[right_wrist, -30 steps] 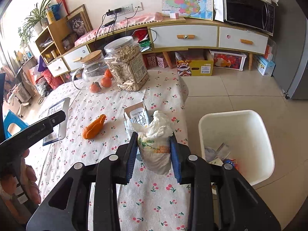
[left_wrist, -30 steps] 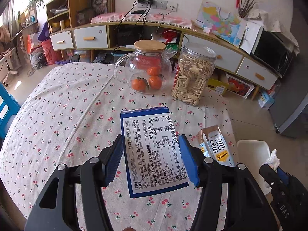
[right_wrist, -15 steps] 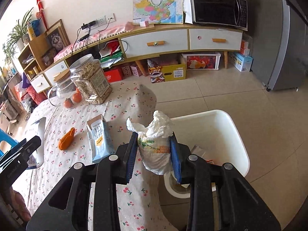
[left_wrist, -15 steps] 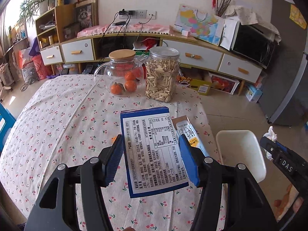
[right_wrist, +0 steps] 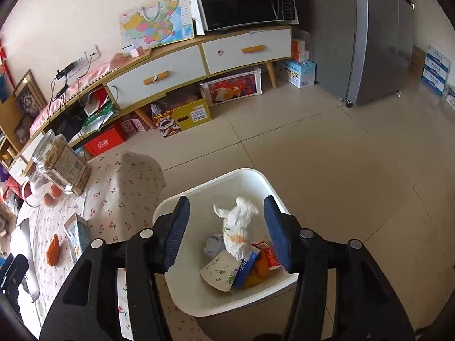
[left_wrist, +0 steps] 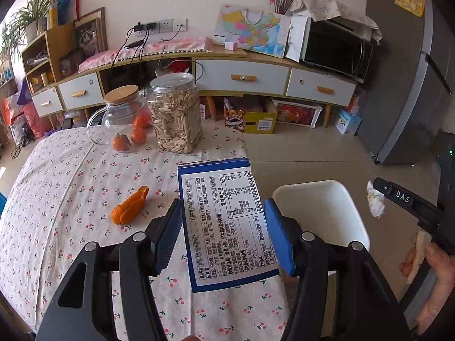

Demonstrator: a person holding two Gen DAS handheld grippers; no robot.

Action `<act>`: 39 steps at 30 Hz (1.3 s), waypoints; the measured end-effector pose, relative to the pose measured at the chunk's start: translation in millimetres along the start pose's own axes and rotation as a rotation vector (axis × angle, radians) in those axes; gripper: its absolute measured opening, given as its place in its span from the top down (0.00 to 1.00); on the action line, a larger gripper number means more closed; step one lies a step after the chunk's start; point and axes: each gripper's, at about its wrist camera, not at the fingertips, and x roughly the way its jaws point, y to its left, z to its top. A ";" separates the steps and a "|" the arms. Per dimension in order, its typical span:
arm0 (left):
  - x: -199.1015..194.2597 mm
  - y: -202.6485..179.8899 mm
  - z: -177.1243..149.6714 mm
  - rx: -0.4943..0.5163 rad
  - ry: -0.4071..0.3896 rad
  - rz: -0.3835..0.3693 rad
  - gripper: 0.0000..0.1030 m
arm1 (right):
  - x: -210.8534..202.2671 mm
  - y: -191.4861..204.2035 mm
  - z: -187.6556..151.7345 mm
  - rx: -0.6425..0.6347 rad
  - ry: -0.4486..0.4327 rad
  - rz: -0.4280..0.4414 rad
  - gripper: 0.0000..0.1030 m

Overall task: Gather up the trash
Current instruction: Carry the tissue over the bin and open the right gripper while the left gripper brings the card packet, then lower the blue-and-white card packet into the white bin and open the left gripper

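Presently, the right gripper stood over the white trash bin, its jaws apart after having just been opening, with the crumpled white wrapper between them, touching neither blue pad; whether it was falling or already resting on the rubbish beneath could not be told. In the bin lay a white printed card, a blue carton, a red packet and a grey crumpled scrap. The left gripper held a flat blue-bordered box, label side up, clamped edge to edge at a middling width, above the table's near right corner and beside the bin. The table carried a white cloth with a cherry print. On it lay a piece of orange peel, apart from everything else. Farther back stood a clear plastic jar of pale seeds, and just left of it a glass jug with a bamboo lid, holding small oranges. From the right wrist view a blue-and-white snack pouch lay on the cloth near the peel. At the left view's right edge the person's hand showed gripping the right tool.
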 end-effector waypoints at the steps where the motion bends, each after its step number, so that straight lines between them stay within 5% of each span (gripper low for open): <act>1: 1.3 -8.4 1.4 0.009 -0.001 -0.011 0.44 | -0.8 -4.7 0.2 0.012 -0.001 -0.007 0.46; 20: 21.8 -152.0 23.5 0.170 -0.003 -0.160 0.44 | -28.3 -92.9 14.0 0.252 -0.090 -0.185 0.09; 31: 45.7 -205.1 26.9 0.233 0.050 -0.216 0.42 | -41.8 -133.3 12.3 0.371 -0.123 -0.272 0.07; 34: 53.1 -213.1 29.5 0.229 0.083 -0.223 0.32 | -44.1 -138.4 12.4 0.398 -0.132 -0.273 0.07; 39: 49.6 -208.0 26.8 0.238 0.071 -0.199 0.31 | -46.4 -130.1 13.4 0.368 -0.144 -0.264 0.07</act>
